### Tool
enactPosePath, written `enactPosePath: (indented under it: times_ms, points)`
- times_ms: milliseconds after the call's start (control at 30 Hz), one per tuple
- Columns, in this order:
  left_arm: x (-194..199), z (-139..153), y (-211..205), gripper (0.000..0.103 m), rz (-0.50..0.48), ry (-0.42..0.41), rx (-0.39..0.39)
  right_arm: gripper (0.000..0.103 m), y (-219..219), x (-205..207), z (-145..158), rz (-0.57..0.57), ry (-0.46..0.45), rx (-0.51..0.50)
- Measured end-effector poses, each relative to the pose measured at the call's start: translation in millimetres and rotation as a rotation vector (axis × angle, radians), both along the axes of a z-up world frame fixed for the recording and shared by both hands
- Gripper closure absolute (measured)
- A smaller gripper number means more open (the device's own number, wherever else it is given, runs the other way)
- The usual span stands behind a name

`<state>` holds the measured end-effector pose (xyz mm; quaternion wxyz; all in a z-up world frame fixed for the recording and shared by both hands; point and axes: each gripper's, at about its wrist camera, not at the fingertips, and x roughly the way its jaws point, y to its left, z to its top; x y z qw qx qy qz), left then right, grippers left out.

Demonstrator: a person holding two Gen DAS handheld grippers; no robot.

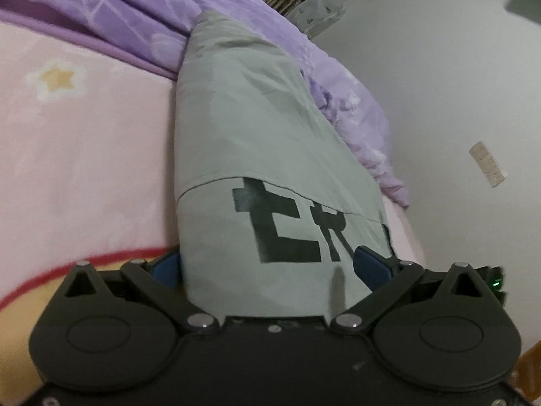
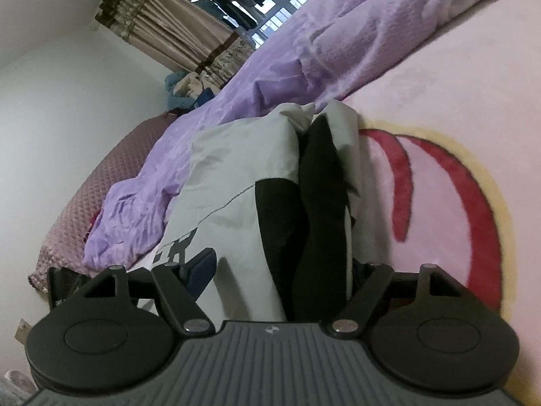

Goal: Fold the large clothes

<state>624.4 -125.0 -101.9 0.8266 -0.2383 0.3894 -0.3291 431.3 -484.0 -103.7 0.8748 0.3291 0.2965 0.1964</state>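
Two grippers are reaching around one big grey top on a bed.

The grey top is lying folded into a long strip on the pink blanket, with its far end touching the purple quilt; the left gripper is standing wide with the top filling the gap between its blue pads, near the black letters; the right gripper is standing wide too, with the grey cloth and a black part of the top between its fingers; one of those fingers is hiding behind the cloth; I cannot tell if either gripper is squeezing the top or only sitting around it.
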Motion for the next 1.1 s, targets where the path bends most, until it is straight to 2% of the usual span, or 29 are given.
enactPosePath:
  times_ms: [33, 67, 100, 133, 200, 333, 467, 633, 733, 833, 867, 933, 1000, 1100]
  points:
    - [-2.5, 2.6, -2.0, 0.017, 0.010, -0.013, 0.033, 0.022, 2.3, 0.0, 0.8, -0.007, 0.007, -0.013]
    - [-5.4, 5.1, -5.2, 0.023, 0.023, -0.028, 0.076, 0.031, 4.0, -1.1, 2.0, -0.016, 0.010, -0.027]
    - [-6.3, 6.0, -5.6, 0.034, 0.027, -0.038, 0.092, 0.043, 4.6, -2.3, 2.4, -0.028, 0.014, -0.039]
    - [-7.2, 8.1, -3.2, 0.046, 0.031, -0.042, 0.088, 0.048, 5.1, -5.1, 3.3, -0.042, 0.016, -0.042]
    - [-7.4, 14.0, 1.0, 0.056, 0.035, -0.034, 0.082, 0.063, 7.0, -9.3, 7.1, -0.054, 0.000, -0.035]
    - [-15.7, 34.0, 5.2, 0.066, 0.018, -0.097, 0.125, 0.076, 22.8, -15.9, 31.0, -0.060, -0.056, -0.047]
    - [-23.9, 59.5, 36.6, 0.067, 0.042, -0.173, 0.149, 0.079, 53.8, -14.6, 55.8, -0.008, -0.106, -0.047]
    - [-22.6, 79.7, 97.7, 0.067, 0.091, -0.209, 0.207, 0.079, 106.3, 4.4, 65.8, 0.051, -0.133, -0.022]
    - [-13.5, 73.7, 121.2, 0.067, 0.115, -0.202, 0.252, 0.080, 133.5, 27.1, 54.7, 0.076, -0.102, -0.006]
    - [2.8, 49.8, 139.9, 0.065, 0.118, -0.152, 0.268, 0.080, 149.5, 44.9, 36.5, 0.063, -0.066, -0.025]
    - [9.8, 38.5, 144.0, 0.063, 0.117, -0.133, 0.264, 0.078, 152.0, 48.9, 29.6, 0.039, -0.053, -0.036]
    - [18.1, 21.5, 149.3, 0.046, 0.127, -0.116, 0.254, 0.074, 152.8, 53.3, 19.0, 0.002, -0.043, -0.072]
    - [17.0, 14.2, 154.3, 0.037, 0.152, -0.122, 0.248, 0.063, 151.8, 52.2, 13.2, -0.017, -0.033, -0.104]
    - [-1.5, 30.6, 153.1, 0.037, 0.185, -0.180, 0.335, 0.053, 148.7, 39.3, 22.8, -0.053, -0.011, -0.138]
